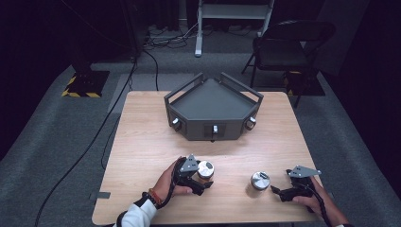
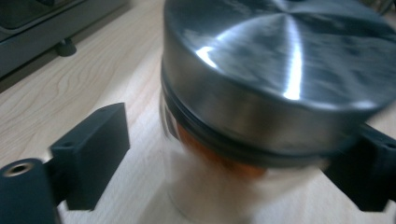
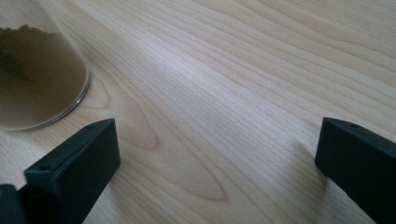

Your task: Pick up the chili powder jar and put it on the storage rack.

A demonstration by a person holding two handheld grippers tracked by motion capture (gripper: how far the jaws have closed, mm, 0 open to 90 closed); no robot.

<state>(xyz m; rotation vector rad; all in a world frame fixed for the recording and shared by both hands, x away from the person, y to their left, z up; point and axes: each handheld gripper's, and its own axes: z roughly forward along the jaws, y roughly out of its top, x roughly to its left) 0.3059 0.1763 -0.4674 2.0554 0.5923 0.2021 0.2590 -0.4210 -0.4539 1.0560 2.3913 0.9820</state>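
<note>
1. Standing at lower centre of the high view, a glass jar with a brushed metal lid sits on the wooden table, between the jaws of the left gripper.
2. Contents of this jar: an orange-brown filling shows under the lid in the left gripper view; blur hides what it is.
3. Left gripper: one jaw stands clear of the glass at lower left and the other sits against the jar's side at lower right, so no grip is made.
4. A second lidded jar stands at lower right of centre, apart from the first; it holds brown powder.
5. Right gripper: jaws wide apart, nothing between them, lying just beside the second jar.
6. A grey angular tray at upper centre; its floor is bare.
</note>
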